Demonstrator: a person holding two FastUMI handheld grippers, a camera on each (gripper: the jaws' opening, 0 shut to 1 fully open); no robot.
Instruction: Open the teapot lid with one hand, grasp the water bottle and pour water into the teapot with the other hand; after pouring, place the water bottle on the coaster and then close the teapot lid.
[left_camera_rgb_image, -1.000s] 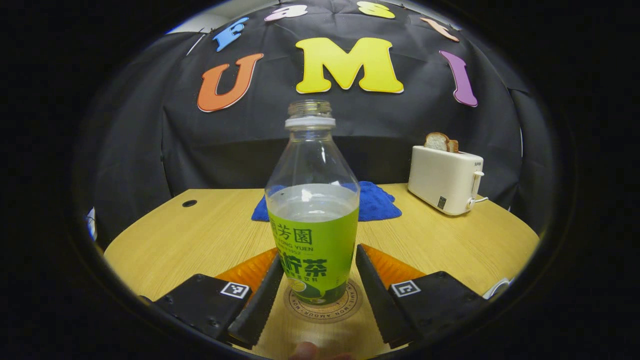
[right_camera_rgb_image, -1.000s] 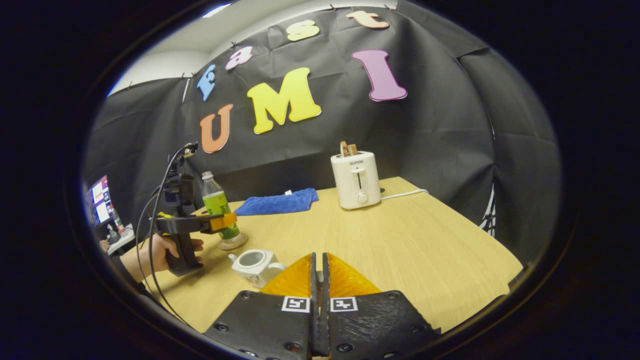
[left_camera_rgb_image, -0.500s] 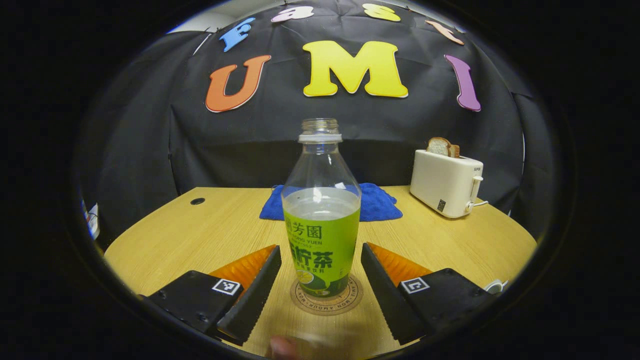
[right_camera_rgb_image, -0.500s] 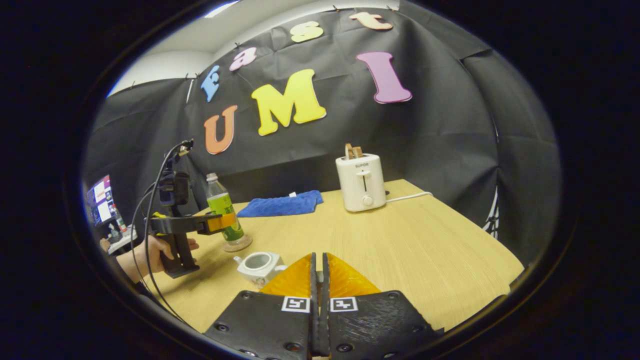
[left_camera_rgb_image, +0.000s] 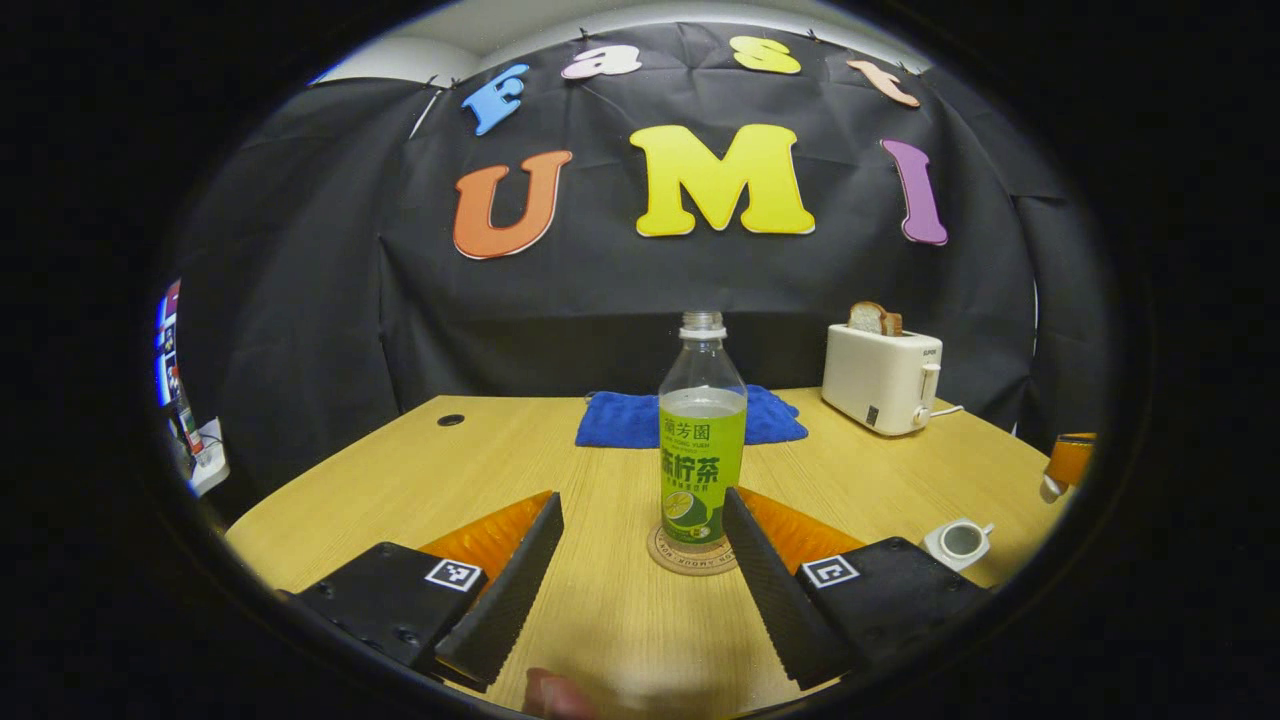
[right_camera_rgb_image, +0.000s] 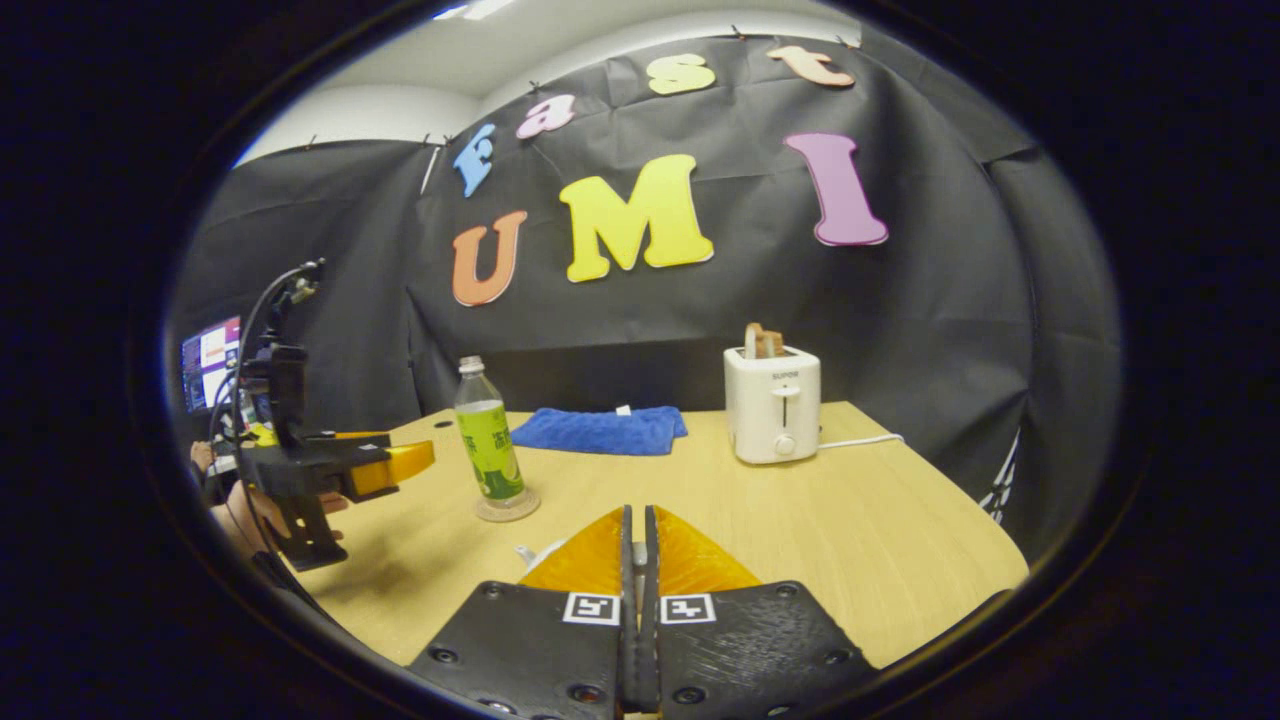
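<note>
A clear bottle with a green label and no cap stands upright on a round coaster; the bottle and the coaster also show in the right gripper view. My left gripper is open, drawn back from the bottle and holding nothing; from the other side it sits left of the bottle. The white teapot stands open at the right. My right gripper is shut, and its tip hovers above the teapot with a small white piece, the lid, beneath it.
A white toaster with bread stands at the back right, its cord on the table. A blue cloth lies behind the bottle. A hand holds the left gripper's handle. The wooden table has a bare stretch right of the bottle.
My left gripper has pulled back from the bottle, which stays on the coaster. The right gripper has stayed shut and moved slightly back and up.
</note>
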